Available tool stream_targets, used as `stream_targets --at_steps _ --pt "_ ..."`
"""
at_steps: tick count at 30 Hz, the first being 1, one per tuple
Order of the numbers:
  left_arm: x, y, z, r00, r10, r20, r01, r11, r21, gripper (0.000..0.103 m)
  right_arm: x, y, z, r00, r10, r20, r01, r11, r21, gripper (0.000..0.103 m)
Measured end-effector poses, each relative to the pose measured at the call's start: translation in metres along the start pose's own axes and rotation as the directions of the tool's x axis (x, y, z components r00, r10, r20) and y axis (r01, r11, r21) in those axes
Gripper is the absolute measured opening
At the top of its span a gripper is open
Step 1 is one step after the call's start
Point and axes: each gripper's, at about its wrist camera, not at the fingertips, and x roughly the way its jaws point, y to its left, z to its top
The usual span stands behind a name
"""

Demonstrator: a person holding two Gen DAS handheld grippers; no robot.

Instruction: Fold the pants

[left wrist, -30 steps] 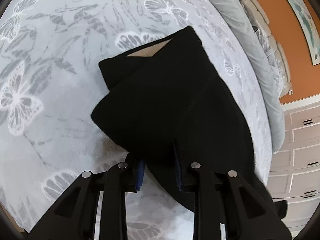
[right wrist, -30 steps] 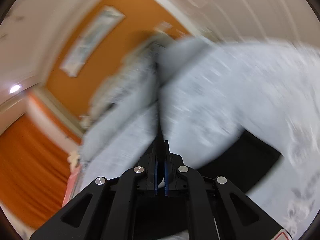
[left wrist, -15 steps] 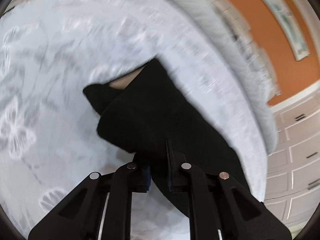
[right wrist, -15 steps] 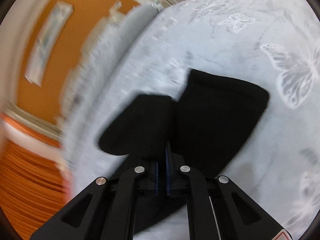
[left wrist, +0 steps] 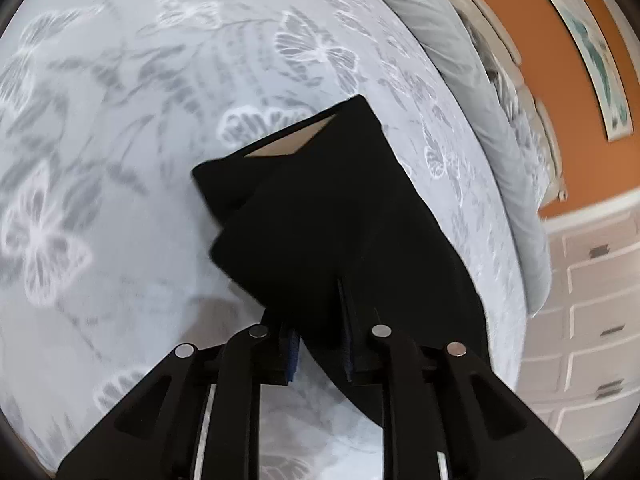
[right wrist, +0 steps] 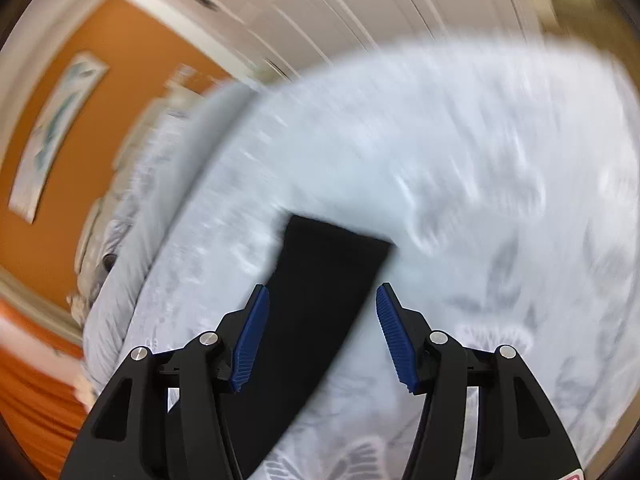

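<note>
**Pants lie folded on the bed, left grip easing, right jaws parting**

Pants [left wrist: 320, 220] of plain black cloth lie on the bed [left wrist: 120, 160], whose pale grey cover carries white butterflies and leaves. In the left wrist view their long axis runs from the near lower right, under the left hand-held gripper [left wrist: 320, 344], up toward the far middle of the bed. The far end is the open one: a tan lining shows inside it as a thin wedge. A second folded layer lies across the top and juts out leftward, so two blunt corners sit side by side on the left edge.

The left hand-held gripper has its jaws close together with black cloth running between them; they are opening slightly, and whether the pads still press the fabric cannot be told.

In the blurred right wrist view, the pants [right wrist: 320, 300] appear as a dark strip running from the near lower left up to a squared far end. The right hand-held gripper [right wrist: 322, 300] hangs over this strip, its jaws opening wide, blue pads [right wrist: 252, 340] clear of the cloth and holding nothing.
</note>
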Motion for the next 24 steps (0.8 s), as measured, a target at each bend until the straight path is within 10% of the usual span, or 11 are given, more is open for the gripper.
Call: stream_targets --at_steps 3,6,8,14,19,20,21,22,24 --pt "-0.012 -0.009 -0.002 0.997 0.013 0.072 -0.016 0.999 0.047 0.018 -0.021 0.062 -0.021 0.992 0.124 0.024 -0.115 0.968 -0.222 0.057" --pt "-0.01 -0.019 -0.002 0.994 0.061 0.086 -0.07 0.992 0.104 0.025 0.0 0.149 -0.086 0.953 0.231 -0.198 -0.299 0.832 -0.467 0.057" --pt "-0.002 -0.017 -0.002 0.997 0.061 0.05 -0.066 0.993 0.094 0.047 0.019 0.198 -0.137 0.907 0.243 -0.345 -0.405 0.729 -0.552 0.056" --pt "0.001 0.003 0.011 0.998 0.007 0.055 -0.005 1.0 -0.031 0.084 0.075 0.342 -0.281 0.819 0.163 -0.55 -0.561 0.427 -0.709 0.056" --pt "0.014 0.019 0.021 0.999 0.048 0.018 -0.048 0.999 -0.021 0.084 0.13 0.398 -0.344 0.817 0.013 -0.577 -0.544 0.351 -0.762 0.056" --pt "0.016 0.019 0.022 0.999 0.048 0.007 -0.048 0.999 -0.008 0.084 0.145 0.402 -0.356 0.812 -0.025 -0.583 -0.542 0.341 -0.768 0.053" --pt "0.015 0.019 0.022 0.999 0.052 0.008 -0.052 0.999 0.011 0.084 0.157 0.403 -0.362 0.8 -0.049 -0.599 -0.553 0.33 -0.765 0.017" --pt "0.015 0.016 0.022 0.998 0.062 0.015 -0.063 0.997 0.039 0.084 0.165 0.405 -0.373 0.758 -0.068 -0.649 -0.603 0.308 -0.736 0.007" --pt "0.015 0.007 0.021 0.994 0.102 0.029 -0.105 0.988 0.113 0.084 0.158 0.413 -0.379 0.788 -0.028 -0.615 -0.59 0.252 -0.767 0.004"
